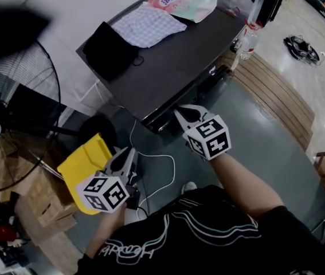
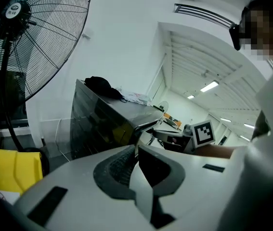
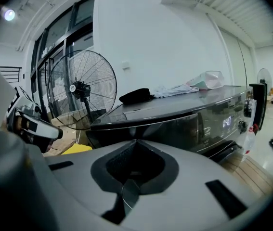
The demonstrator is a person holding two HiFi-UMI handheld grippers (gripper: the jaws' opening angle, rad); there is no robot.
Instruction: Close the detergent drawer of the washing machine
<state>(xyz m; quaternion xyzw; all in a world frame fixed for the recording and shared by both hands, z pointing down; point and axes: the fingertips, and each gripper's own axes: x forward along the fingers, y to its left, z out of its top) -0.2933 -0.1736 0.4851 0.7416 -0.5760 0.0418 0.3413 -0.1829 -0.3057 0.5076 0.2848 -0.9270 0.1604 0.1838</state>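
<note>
Head view: washing machine, boxy, smooth glossy dark top, on a grey-green floor by a white wall. A checked cloth and a black cloth lie on it. Detergent drawer at the front panel's left end, with the right gripper tips right at it; flush or not, cannot tell. Left gripper lower, apart from the machine.

Left gripper view: jaws together, empty. Wire-cage fan at left.

Right gripper view: jaws together, holding nothing, glossy panel ahead.
</note>
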